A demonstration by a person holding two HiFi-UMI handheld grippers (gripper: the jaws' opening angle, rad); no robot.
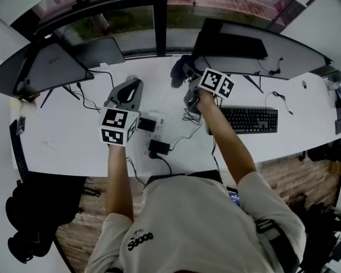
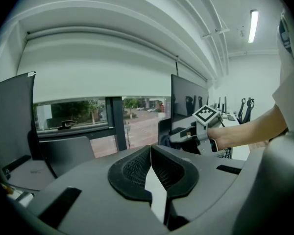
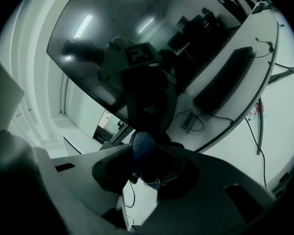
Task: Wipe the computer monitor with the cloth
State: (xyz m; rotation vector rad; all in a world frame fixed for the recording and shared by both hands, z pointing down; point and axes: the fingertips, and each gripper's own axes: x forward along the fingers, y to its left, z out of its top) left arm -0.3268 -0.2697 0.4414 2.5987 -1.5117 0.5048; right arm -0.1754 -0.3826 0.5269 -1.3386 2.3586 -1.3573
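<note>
Now, stance: I stand at the white tabletop [image 1: 62,141], one gripper in each hand, both arms reaching fwd.
R gripper [image 3: 147,170]: jaws clamped on a wad of dark blue cloth [image 3: 143,148]. The cloth bulges up out of the pads, which don't meet round it.
cloth position: by lower-left corner of the monitor [image 1: 233,41], close in front of the screen. Contact w/ the glass: can't tell from any view.
monitor: dark screen, upright at back of tabletop on my right side. It fills the upper part of the R gripper view & mirrors my gripper w/ its marker cube.
L gripper [image 2: 150,153]: jaws closed, ribbed pads meet tip to tip, nothing betw. them. Held over the tabletop, left of R gripper, well apart from cloth, pointing toward the window [image 2: 73,112].
keyboard [image 1: 250,119]: black, flat on tabletop in front of monitor, just right of my R forearm.
second monitor [image 1: 51,67]: dark, at far left of tabletop, angled inward.
power strip [image 1: 152,134]: white, on tabletop betw. my two arms, black plug in it, thin cables running off across the surface.
</note>
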